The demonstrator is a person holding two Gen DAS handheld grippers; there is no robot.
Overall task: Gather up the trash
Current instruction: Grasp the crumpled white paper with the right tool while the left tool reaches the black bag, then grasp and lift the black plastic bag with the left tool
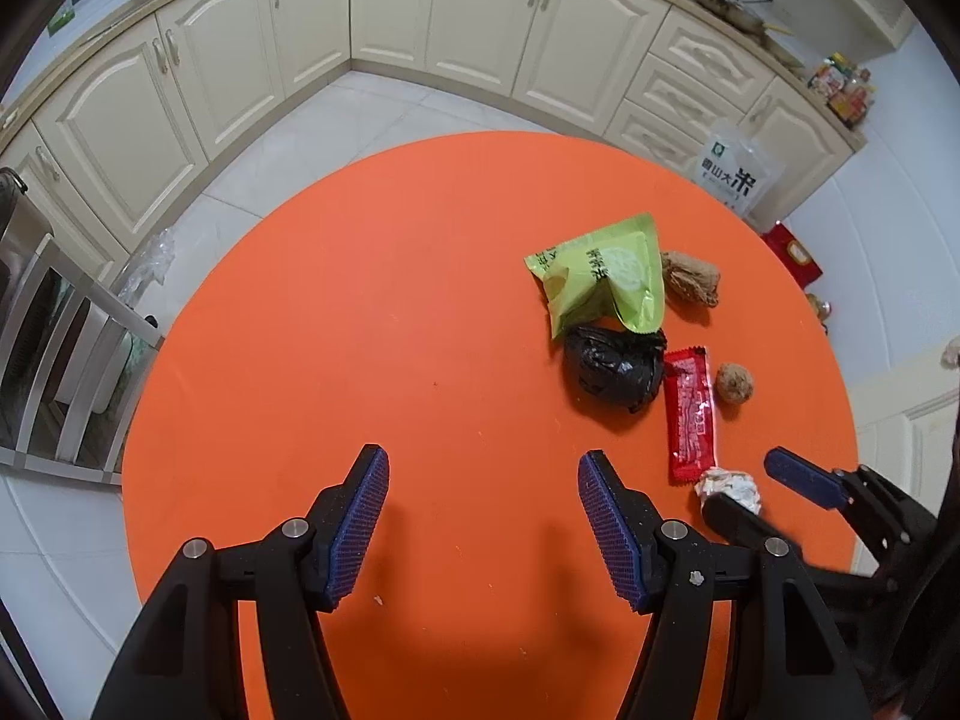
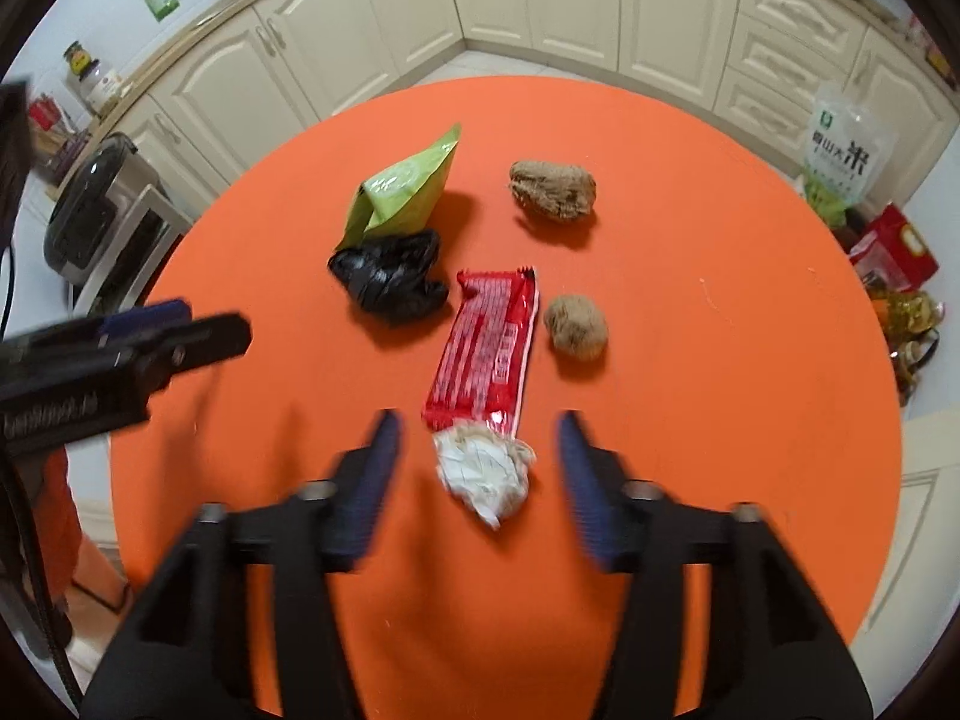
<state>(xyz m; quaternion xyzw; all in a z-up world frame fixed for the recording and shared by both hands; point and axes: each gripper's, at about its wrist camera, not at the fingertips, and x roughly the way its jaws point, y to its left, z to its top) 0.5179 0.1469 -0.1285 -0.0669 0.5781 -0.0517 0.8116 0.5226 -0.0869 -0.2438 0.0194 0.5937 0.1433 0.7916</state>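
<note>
Cream kitchen cabinets ring an orange round table on which all the trash lies uncollected: ahead of the spread right gripper sit a red wrapper, black bag, green pouch and two brown lumps. A crumpled white wad lies between its parted pads, unpinched. Only the left wrist view shows the left gripper spread over bare tabletop, with the trash off to its right.

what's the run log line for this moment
left gripper: open, empty | right gripper: open around crumpled paper wad, not gripping | red wrapper on orange table
</note>
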